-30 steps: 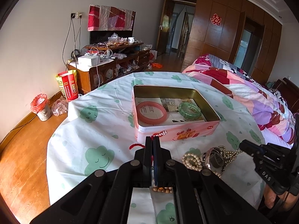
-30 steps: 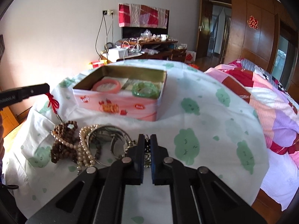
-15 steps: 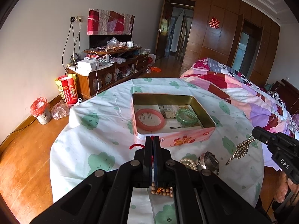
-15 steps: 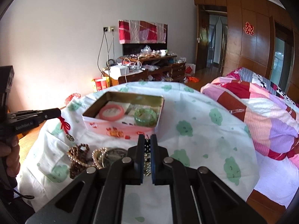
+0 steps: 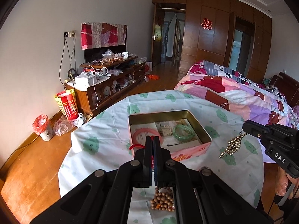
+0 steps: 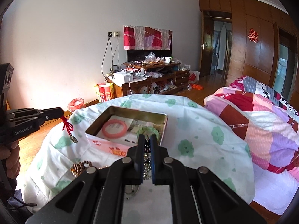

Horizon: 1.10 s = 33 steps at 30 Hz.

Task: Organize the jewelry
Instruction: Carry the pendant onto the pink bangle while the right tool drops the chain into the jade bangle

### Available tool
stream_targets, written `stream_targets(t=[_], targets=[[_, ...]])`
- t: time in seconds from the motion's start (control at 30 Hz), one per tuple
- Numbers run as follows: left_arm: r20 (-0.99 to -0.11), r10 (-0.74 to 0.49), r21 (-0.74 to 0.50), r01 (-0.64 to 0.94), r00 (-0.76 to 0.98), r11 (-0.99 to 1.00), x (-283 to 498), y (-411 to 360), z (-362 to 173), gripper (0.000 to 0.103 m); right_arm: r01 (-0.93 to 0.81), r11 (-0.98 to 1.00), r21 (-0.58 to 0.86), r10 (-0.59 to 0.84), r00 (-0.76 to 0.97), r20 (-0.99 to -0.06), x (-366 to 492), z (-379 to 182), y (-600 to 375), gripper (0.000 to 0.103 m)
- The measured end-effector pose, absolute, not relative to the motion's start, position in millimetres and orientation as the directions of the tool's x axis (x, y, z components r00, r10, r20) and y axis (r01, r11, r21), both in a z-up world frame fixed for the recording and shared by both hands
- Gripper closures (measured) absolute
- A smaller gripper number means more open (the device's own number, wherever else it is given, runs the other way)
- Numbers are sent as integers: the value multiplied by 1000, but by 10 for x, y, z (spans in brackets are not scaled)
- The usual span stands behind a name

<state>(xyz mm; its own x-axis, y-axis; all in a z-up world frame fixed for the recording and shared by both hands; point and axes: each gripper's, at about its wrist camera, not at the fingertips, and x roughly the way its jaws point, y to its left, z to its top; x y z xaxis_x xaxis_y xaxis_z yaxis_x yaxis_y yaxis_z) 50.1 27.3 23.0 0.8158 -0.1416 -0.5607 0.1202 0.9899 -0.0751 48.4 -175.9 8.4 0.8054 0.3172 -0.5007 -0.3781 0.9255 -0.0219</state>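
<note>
Nearest in the left wrist view, the left gripper (image 5: pixel 153 141) is clamped on a red cord charm (image 6: pixel 68 128); the right wrist view shows that charm hanging from its tips over the left edge of the table, a red knot above a small dark pendant. Below and behind those fingers a cluster of brown wooden beads (image 5: pixel 163 201) lies on the tablecloth (image 5: pixel 104 130), white with green clouds.

The right gripper (image 6: pixel 145 142) is pinched on a strand of small gold beads (image 5: pixel 232 145), which the left wrist view shows dangling in the air from its tips, to the right of the tin and above the cloth. In the right wrist view the strand runs down between the fingers.

Just beyond both grippers, in the middle of the table, stands the open pink tin box (image 5: pixel 188 152). On its paper lining a pink bangle (image 6: pixel 115 129) lies to the left and a green bangle (image 5: pixel 183 131) to the right, apart from each other.

Farther off, a patchwork quilt (image 6: pixel 261 123) covers the bed on the right, and a cluttered wooden cabinet (image 5: pixel 110 84) stands against the far wall.
</note>
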Motion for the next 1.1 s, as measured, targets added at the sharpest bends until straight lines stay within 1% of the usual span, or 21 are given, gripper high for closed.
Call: stream_targets(t=[0.3,0.53,1.1], targets=[[-569,-105,-19,116,816,993,709,202,232,103,-394,918,-43,325,813,-484,631,230,-1648,96],[-582,-79,13,107,809,994,862,199,194,103,-397,916,-58,321,811,-490,805,287,-1580,96],[-609,-43,61,101,792,993,1217,219,189,103,-397,913,-96,297,806,-511,1155,233,-1407,96]])
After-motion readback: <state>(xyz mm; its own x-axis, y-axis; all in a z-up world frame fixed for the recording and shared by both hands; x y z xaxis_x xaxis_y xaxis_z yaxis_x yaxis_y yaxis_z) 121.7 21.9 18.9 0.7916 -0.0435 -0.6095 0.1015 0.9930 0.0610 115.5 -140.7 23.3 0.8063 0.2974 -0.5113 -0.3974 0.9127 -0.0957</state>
